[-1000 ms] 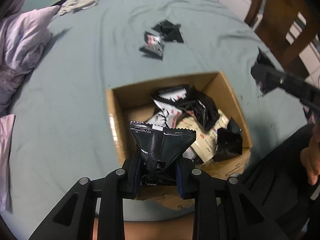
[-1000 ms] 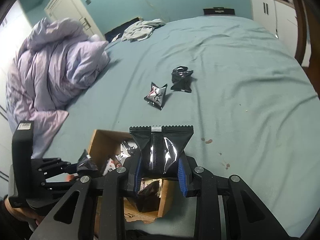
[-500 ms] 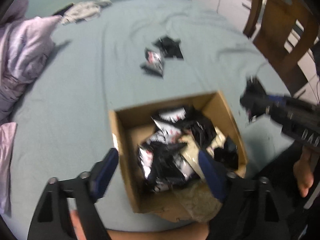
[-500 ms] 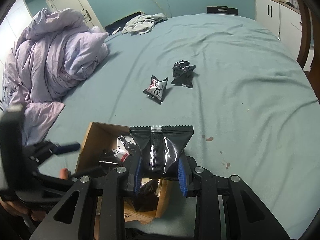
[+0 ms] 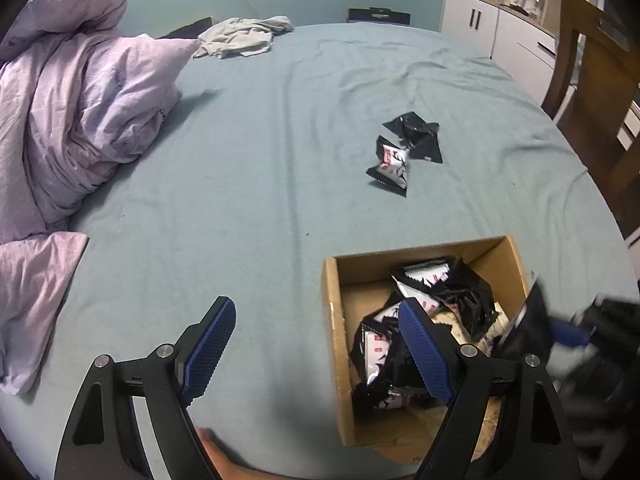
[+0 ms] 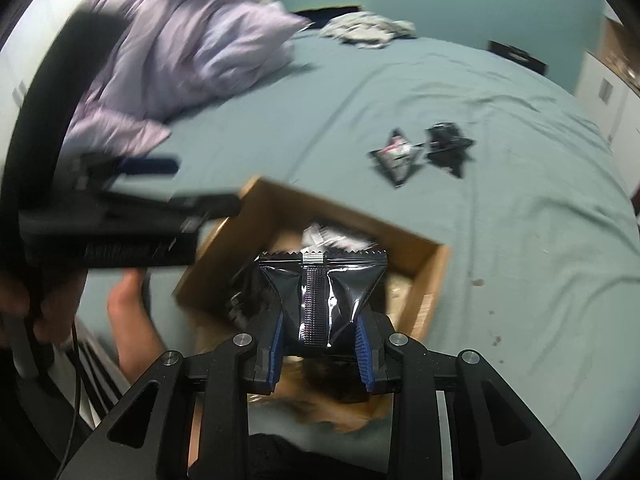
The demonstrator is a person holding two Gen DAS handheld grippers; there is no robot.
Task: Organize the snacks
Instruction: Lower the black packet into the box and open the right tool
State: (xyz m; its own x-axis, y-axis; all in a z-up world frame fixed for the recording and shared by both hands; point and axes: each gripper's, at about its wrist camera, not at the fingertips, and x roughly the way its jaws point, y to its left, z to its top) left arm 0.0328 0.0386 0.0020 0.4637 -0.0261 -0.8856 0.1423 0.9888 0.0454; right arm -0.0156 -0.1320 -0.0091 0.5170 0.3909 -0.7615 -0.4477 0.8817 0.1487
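Observation:
An open cardboard box [image 5: 333, 320] holding several black and white snack packets lies on the teal bed. My left gripper [image 5: 316, 312] hangs open over the box's left wall with nothing between its fingers; in the right wrist view it [image 6: 176, 184] is blurred at the left. My right gripper [image 6: 320, 326] is shut on a shiny black snack packet [image 6: 322, 280], held above the box [image 6: 434, 276]. The left wrist view shows it blurred at the box's right edge [image 5: 560, 330]. Farther out on the sheet lie two loose packets, one white-and-black [image 5: 394, 168] [image 6: 396, 156] and one black [image 5: 416, 136] [image 6: 448, 148].
A crumpled lilac duvet [image 5: 80, 120] fills the left of the bed. A grey garment [image 5: 244, 36] lies at the far end. A wooden chair [image 5: 592, 80] and white cabinets [image 5: 480, 28] stand at the right. A person's bare foot [image 6: 128, 320] rests by the box's near corner.
My left gripper opened and its black packet dropped into the box; the gripper then rose and swung left. My right gripper carried its packet over the box, rolling.

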